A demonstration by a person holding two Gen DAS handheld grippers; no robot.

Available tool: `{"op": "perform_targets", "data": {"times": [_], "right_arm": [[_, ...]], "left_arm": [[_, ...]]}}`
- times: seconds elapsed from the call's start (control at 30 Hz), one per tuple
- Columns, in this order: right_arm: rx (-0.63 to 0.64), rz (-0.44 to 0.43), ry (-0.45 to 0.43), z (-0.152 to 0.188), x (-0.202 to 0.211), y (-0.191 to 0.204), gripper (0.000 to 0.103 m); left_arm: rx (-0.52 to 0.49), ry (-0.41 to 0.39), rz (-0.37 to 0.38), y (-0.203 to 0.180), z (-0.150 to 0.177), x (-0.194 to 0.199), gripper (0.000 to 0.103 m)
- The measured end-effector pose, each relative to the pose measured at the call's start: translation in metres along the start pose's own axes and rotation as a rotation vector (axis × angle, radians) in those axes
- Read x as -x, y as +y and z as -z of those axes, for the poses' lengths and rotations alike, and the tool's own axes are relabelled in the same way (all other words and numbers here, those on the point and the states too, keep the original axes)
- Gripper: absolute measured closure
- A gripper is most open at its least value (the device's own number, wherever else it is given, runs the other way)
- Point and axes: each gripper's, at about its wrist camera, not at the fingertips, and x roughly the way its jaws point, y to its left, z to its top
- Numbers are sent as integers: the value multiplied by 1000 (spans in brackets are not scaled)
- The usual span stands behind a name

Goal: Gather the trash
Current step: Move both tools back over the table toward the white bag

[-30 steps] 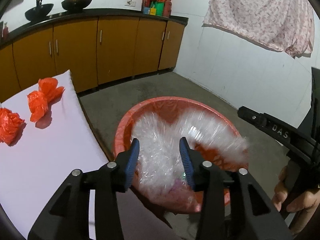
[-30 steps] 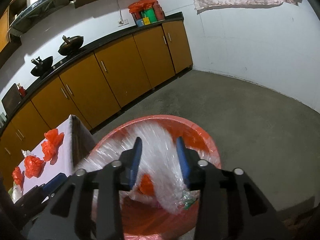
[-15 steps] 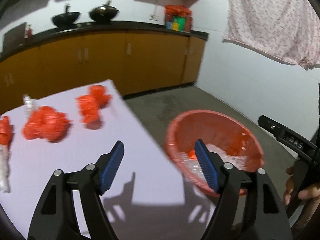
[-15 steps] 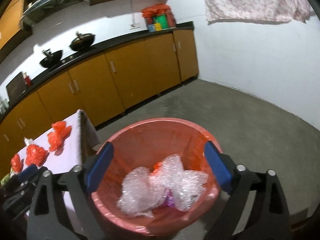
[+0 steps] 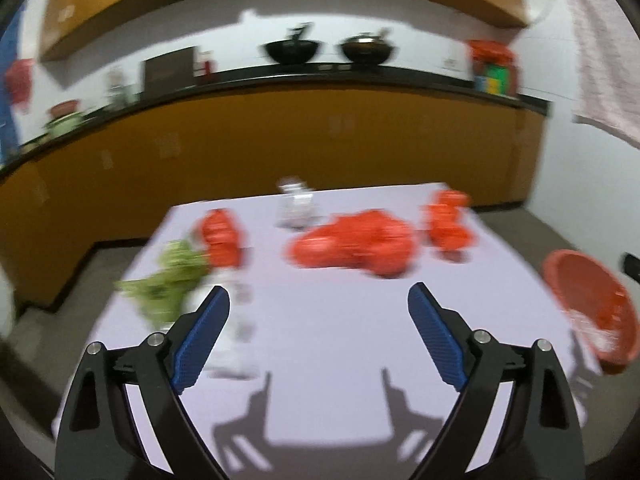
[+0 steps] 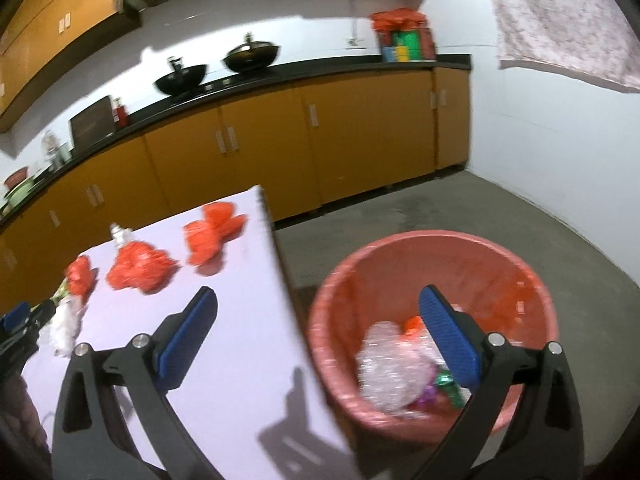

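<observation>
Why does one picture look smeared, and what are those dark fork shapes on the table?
Left wrist view: the red bags, the greens and the counter are smeared by motion blur, while the left claw itself stays sharp. Both views: the dark forks on the table are the claws' own shadows, cast by light from behind. Right wrist view: milder blur; the fisheye lens bends the counter.

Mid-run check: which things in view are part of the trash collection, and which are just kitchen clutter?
Job:
- red bin with bubble wrap inside
- crumpled red bags on the white table
- green scraps
- clear plastic bottle
- left claw, right claw, both open and empty

Lying about:
- two woks
- hanging cloth
- boxes on the counter
</observation>
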Motion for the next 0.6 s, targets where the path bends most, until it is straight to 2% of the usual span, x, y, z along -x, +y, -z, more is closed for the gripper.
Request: {"op": "perform_targets", "data": {"times": [0.1,0.23,0.3,0.47,0.6], "right_arm": [[36,-37,5,4,0,26,4],[69,-64,15,12,0,48,4],[75,-79,26,14,0,54,4],[88,-80,51,17,-2,63,4],[91,-74,68,18,-7,64,4]], "left_arm": [[39,23,-83,38,1,-12,12],[49,66,-137,60,5,-31,13],[49,80,-143,67,8,-40,13],[14,112,-120,64,14,-53,27],[-26,111,-113,54,14,-60,28]]}}
